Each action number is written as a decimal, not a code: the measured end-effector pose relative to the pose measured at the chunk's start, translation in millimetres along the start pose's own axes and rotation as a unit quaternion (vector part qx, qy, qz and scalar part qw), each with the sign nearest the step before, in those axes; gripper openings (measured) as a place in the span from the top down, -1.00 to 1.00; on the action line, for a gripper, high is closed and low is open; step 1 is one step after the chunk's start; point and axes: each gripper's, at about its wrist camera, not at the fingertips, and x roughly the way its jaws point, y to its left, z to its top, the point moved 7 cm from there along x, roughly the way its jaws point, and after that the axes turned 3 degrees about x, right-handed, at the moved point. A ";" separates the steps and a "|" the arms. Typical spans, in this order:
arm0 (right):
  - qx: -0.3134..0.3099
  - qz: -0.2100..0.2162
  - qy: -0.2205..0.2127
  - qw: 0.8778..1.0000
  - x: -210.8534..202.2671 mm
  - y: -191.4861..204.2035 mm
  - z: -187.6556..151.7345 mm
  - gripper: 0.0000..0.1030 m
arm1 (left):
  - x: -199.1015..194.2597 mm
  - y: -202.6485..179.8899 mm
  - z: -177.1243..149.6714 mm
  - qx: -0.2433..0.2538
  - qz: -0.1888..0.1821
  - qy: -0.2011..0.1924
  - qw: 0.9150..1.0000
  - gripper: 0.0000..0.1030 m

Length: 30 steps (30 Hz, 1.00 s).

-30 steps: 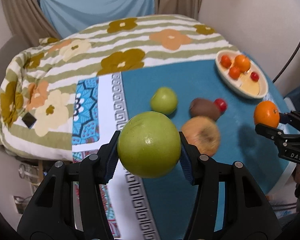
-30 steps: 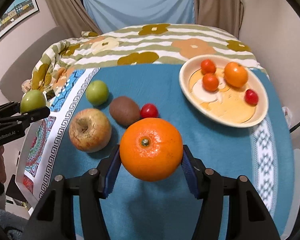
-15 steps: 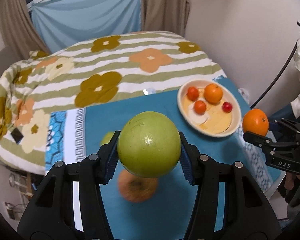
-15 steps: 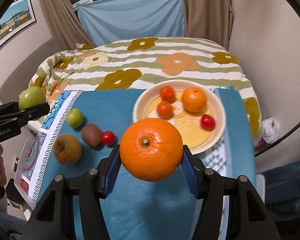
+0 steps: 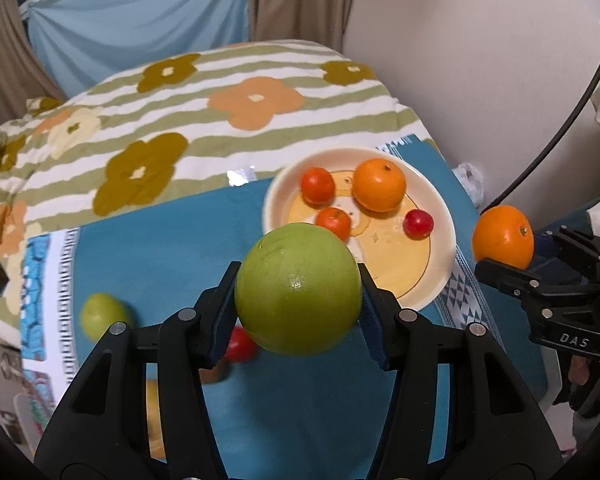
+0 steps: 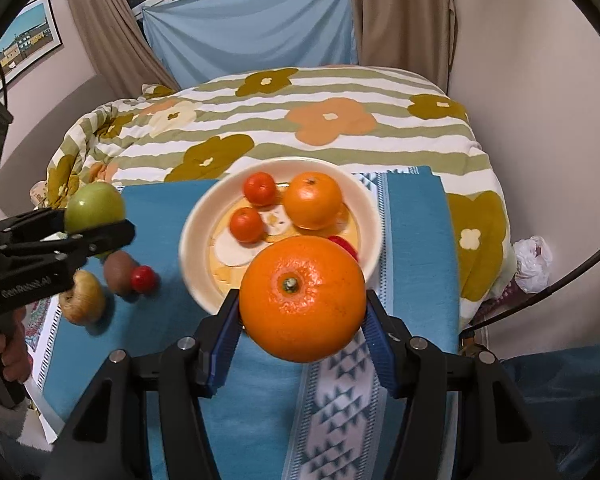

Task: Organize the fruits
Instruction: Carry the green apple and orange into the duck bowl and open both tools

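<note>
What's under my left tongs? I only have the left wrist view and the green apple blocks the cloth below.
Observer: A kiwi lies on the blue cloth there, next to a small red fruit.
Operator: Anything else near it?
Observer: A yellowish-brown apple, on the kiwi's other side, by the cloth's patterned border.
Operator: Right tongs square on the orange?
Observer: Yes. Both blue pads press its sides, and the stem end faces the camera.
</note>
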 end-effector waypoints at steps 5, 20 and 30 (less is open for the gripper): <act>-0.003 0.005 0.006 1.000 8.5 -18.7 2.3 -0.05 | 32.0 -22.6 1.1 0.008 0.001 0.018 1.000 -0.13; 0.020 0.028 0.007 0.999 16.8 -41.6 5.7 -0.05 | 56.5 -37.8 0.8 0.004 0.023 0.026 0.999 -1.00; 0.001 0.037 0.001 0.999 14.1 -31.2 10.1 -0.05 | 14.6 -17.8 4.2 -0.001 0.045 0.002 0.999 -1.00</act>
